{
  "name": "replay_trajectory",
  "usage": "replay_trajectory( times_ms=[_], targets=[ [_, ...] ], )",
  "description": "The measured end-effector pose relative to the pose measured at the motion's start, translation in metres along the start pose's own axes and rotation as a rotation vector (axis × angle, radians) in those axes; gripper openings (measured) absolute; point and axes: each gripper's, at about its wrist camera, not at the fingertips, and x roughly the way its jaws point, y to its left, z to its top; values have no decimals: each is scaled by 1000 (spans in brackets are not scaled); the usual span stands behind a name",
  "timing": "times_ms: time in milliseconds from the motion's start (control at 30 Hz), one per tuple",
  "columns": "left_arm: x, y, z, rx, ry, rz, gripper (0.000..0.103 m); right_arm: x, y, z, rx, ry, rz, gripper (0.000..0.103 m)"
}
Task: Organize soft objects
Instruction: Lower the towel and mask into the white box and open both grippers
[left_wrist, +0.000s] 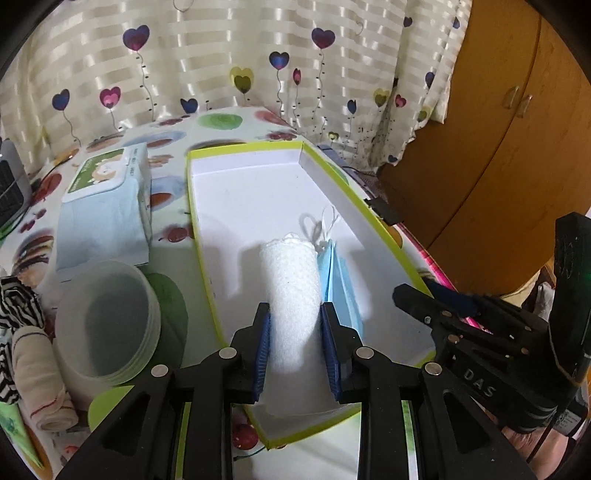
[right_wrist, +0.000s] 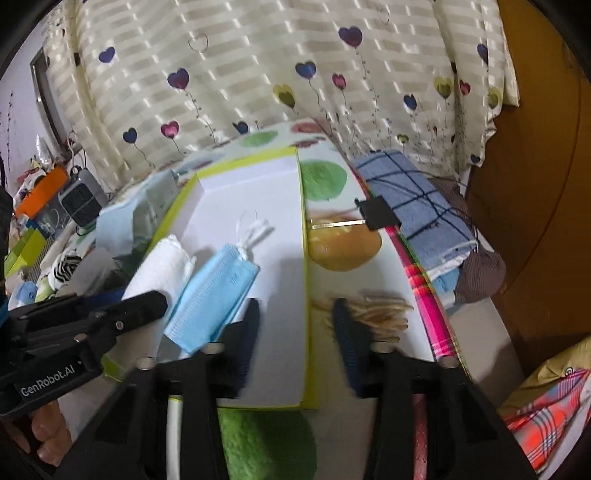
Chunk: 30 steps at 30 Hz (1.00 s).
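A rolled white towel (left_wrist: 291, 291) is clamped by the left gripper (left_wrist: 295, 325) inside the box (left_wrist: 207, 229), beside a blue mask (left_wrist: 341, 288). Nothing is held by the right gripper (right_wrist: 295, 332), whose jaws stand apart.

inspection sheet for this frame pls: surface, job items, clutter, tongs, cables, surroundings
Surface: table under a fruit-print cloth.
Job's things: white rolled towel and folded blue face mask side by side in the green-edged white box.
Clutter: tissue pack, translucent tub, striped cloth and rolled beige cloth left of the box; blue checked cloth at the right edge.
Tongs: left tongs shut on the towel; right tongs blurred, empty, jaws apart over the box edge.
Cables: thin dark wire over the checked cloth.
Surroundings: heart-print curtain, wooden cabinet, small fan heater.
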Motion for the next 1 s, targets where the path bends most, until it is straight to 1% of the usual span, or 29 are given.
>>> replay_trajectory(
  times_ms=[33,67,100,300,400,467,500,567,633,700,767,833,1000],
  targets=[
    [1,-2,0,5,5,3,24,1,1,-1,-8,7,-6,16],
    [2,-4,-2,12,10,2,24,1,1,-2,-19,9,-13,8],
    [2,-6,-3,16,15,1,24,0,2,-3,-30,11,-15,6],
    [-9,-19,-20,54,38,-2,26,-13,6,-20,-99,35,25,6],
    [-16,-21,-27,63,31,25,32,-20,2,-26,-92,47,63,6],
    [-19,-21,-29,61,29,37,35,-25,-2,-27,-75,39,55,7],
    [-21,-21,-29,59,28,43,36,-28,-3,-27,-72,28,44,8],
    [-28,-22,-29,60,11,51,40,-35,-3,-26,-61,0,32,14],
    [-37,-24,-28,65,-16,56,41,-43,-3,-24,-53,-18,37,16],
    [-48,-26,-27,74,-46,59,41,-49,0,-23,-55,-34,37,22],
    [-56,-26,-27,75,-61,51,41,-56,4,-22,-55,-53,47,33],
    [-67,-26,-29,74,-83,45,41,-63,10,-21,-61,-67,63,37],
    [-92,-18,-41,62,-129,73,41,-84,32,-22,-108,-106,87,39]
  ],
)
